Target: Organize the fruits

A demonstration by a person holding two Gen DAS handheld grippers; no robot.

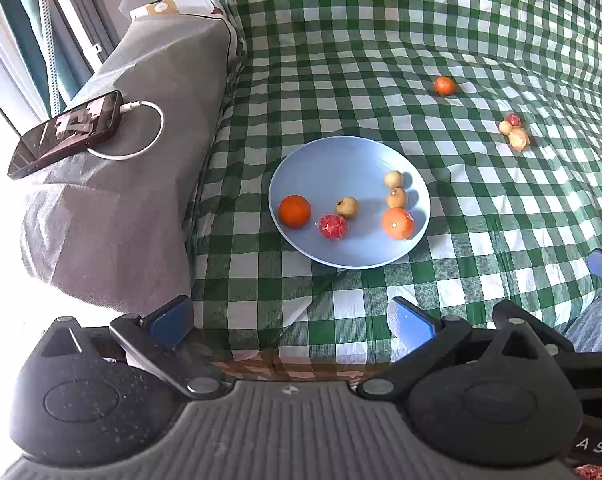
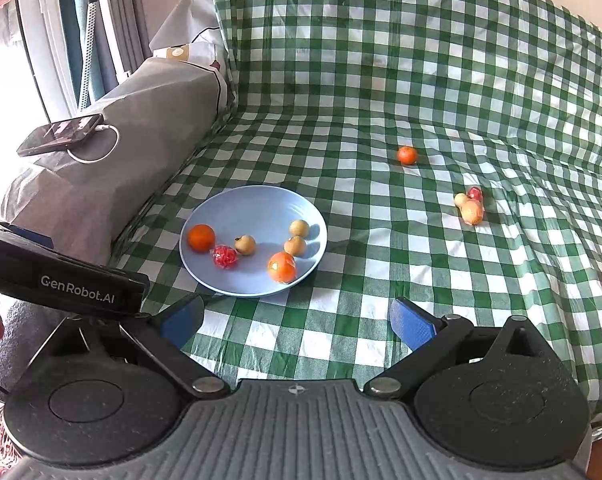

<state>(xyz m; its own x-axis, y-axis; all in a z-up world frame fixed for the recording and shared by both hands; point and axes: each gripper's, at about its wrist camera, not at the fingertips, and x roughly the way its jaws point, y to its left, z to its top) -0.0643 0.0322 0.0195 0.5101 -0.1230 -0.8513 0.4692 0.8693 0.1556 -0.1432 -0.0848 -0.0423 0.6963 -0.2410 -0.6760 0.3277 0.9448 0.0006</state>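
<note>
A light blue plate (image 1: 341, 160) (image 2: 257, 204) lies on the green checked cloth. It holds two oranges (image 1: 295, 211) (image 2: 201, 237), a red fruit (image 1: 333, 226) (image 2: 225, 256) and three small tan fruits (image 1: 347, 206) (image 2: 245, 245). A loose orange (image 1: 444, 85) (image 2: 406, 155) lies farther back. A cluster of two tan fruits and a red one (image 1: 513, 130) (image 2: 470, 205) lies to the right. My left gripper (image 1: 291, 322) and right gripper (image 2: 297, 320) are open and empty, near the cloth's front edge, short of the plate.
A grey covered cushion (image 1: 141, 160) (image 2: 113, 168) at the left carries a phone (image 1: 67, 134) (image 2: 61, 134) on a white charging cable. The left gripper's body (image 2: 61, 280) shows at the left of the right wrist view. The cloth rises up a backrest behind.
</note>
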